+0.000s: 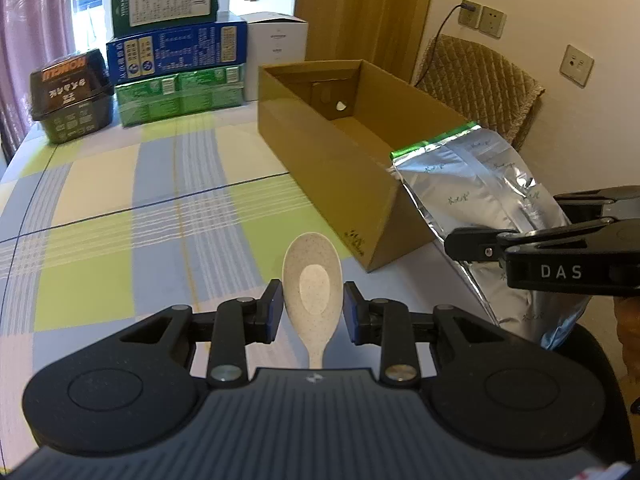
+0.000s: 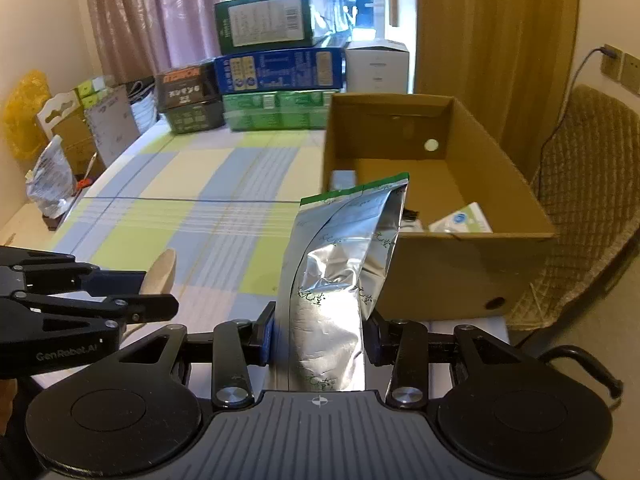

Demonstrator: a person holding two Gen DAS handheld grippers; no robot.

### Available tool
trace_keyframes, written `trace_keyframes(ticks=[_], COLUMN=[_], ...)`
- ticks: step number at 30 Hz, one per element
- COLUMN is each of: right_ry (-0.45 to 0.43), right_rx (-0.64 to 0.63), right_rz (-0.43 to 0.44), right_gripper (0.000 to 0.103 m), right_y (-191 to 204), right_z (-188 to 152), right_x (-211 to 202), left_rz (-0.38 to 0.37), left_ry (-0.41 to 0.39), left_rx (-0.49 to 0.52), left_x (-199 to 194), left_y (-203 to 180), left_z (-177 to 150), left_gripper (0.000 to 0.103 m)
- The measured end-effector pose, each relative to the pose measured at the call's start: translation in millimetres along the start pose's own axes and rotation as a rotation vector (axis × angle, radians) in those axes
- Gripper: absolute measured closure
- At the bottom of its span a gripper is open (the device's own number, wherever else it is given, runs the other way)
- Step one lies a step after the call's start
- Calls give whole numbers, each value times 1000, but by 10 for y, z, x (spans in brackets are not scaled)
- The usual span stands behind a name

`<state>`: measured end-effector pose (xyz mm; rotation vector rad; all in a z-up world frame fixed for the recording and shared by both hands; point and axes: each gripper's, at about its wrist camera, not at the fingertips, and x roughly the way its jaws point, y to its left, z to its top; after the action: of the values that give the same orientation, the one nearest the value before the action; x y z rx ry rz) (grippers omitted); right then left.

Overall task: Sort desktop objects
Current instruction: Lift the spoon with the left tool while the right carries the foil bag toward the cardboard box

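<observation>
Speckled cream plastic spoon (image 1: 312,296), bowl forward, held between the blue pads of the left gripper (image 1: 313,312), jaws pinching its bowl just above the neck, over the checked green, blue and cream tablecloth (image 1: 160,208). Crinkled silver foil pouch with a green sealed top (image 2: 336,280), upright, clamped at its lower body by the right gripper (image 2: 320,338), jaws pressed on both sides. Just beyond the pouch, an open brown cardboard box (image 2: 460,264) holding small white packets (image 2: 460,220). At the table's far edge, stacked green and blue cartons (image 1: 176,60).
</observation>
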<state>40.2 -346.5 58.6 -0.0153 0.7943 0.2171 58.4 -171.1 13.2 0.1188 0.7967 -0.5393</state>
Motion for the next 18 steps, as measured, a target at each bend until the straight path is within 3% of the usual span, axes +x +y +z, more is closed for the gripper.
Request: trace_keyframes(ticks=[18], right_ry=[-30], right_rx=[51], right_rz=[-68], right_gripper=[64], right_y=[-511], right_z=[-13], right_x=[-214], left_rz=[-69], left_ry=[-3], left_rx=[10], left_x=[131], left_y=[-362], left_z=[256], left_gripper=[77])
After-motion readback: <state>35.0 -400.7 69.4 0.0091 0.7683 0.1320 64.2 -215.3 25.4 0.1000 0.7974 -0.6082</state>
